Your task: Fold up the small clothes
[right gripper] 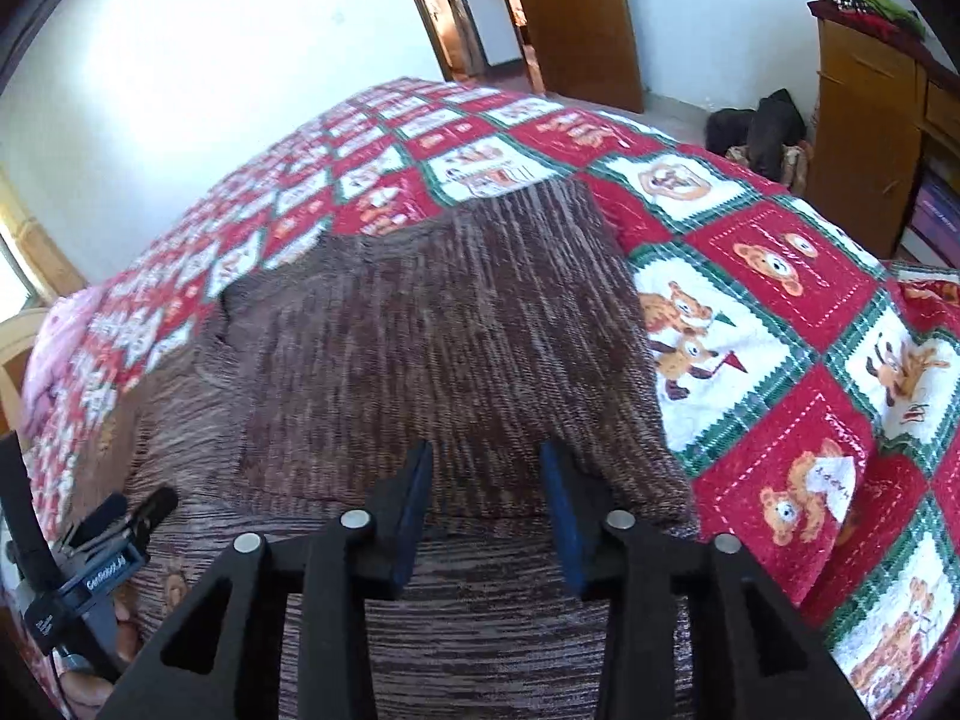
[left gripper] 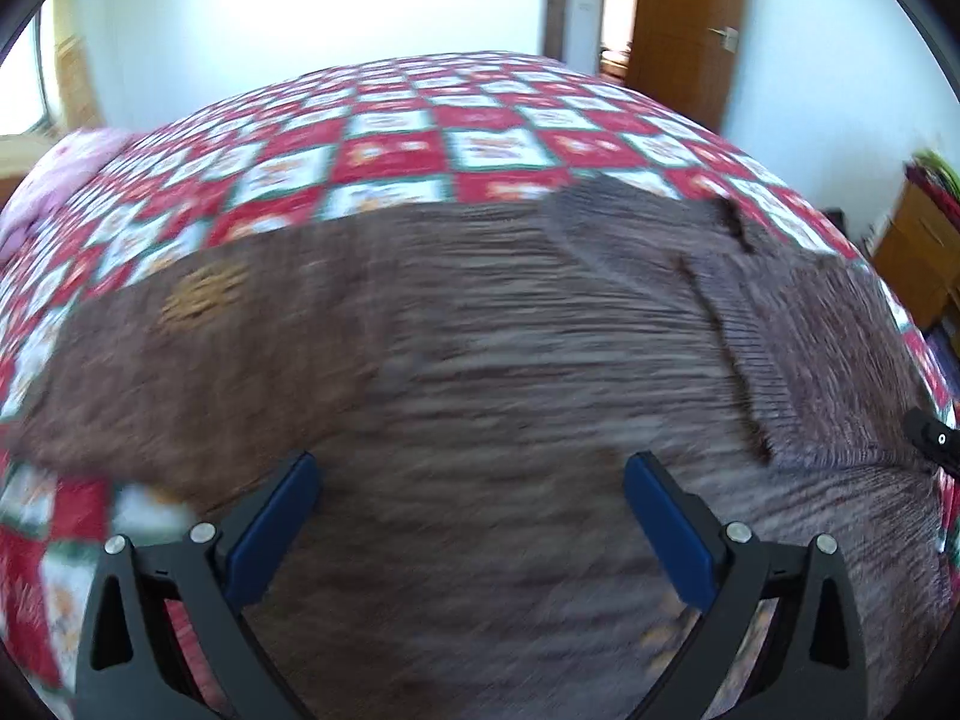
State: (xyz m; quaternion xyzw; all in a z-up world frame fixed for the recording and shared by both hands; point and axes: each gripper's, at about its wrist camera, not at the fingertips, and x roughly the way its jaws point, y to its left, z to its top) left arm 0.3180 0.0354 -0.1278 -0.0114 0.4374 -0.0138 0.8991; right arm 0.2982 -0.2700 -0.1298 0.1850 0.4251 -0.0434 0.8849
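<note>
Left wrist camera: sits behind left gripper fingers, tilted down, close over brown knit sweater; blurred. Right wrist camera: behind right gripper fingers, tilted down, close over sweater's folded part. Shared: sweater, teddy-bear quilt beyond fingertips, wooden door far ahead.
</note>
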